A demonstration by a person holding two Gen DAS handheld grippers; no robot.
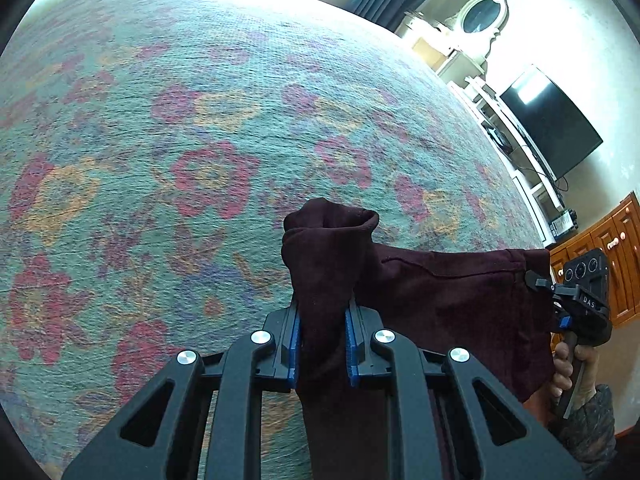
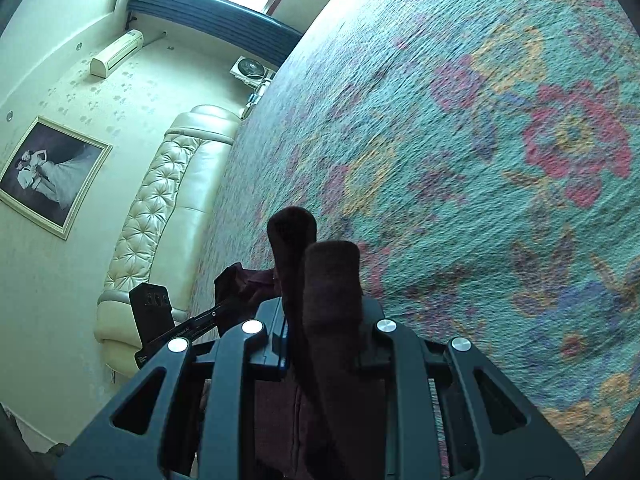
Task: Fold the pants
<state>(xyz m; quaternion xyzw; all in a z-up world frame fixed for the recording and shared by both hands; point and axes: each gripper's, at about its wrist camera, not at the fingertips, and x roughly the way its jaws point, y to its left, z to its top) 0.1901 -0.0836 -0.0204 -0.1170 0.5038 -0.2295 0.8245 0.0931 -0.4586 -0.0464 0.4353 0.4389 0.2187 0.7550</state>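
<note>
Left gripper (image 1: 322, 332) is clamped on the pants (image 1: 448, 304): dark maroon fabric is pinched between the blue pads (image 1: 295, 344), and a bunched fold sticks up past the fingertips toward 12 o'clock. From that pinch the cloth stretches taut toward 3 o'clock in the left wrist view, where the right gripper (image 1: 536, 280) has its far edge. A hand (image 1: 568, 364) wraps the right gripper's handle at about 4 o'clock.

Right wrist view: right gripper (image 2: 320, 316) is also closed on the pants (image 2: 332, 280), with two rolled lobes of fabric poking out beyond the fingers toward 12 o'clock. More cloth hangs below the jaws at 6 o'clock. The left gripper (image 2: 218, 314) shows at 9 o'clock, its tip buried in maroon fabric.

The pants are held between the two tools above a floral carpet (image 1: 180, 140), teal with red and orange flowers. I cannot tell whether the lower part touches the carpet.

Background: TV (image 1: 552, 120) at 2 o'clock in the left view, a cream tufted sofa (image 2: 160, 216) and a framed photo (image 2: 52, 172) at 9 to 10 o'clock in the right view.
</note>
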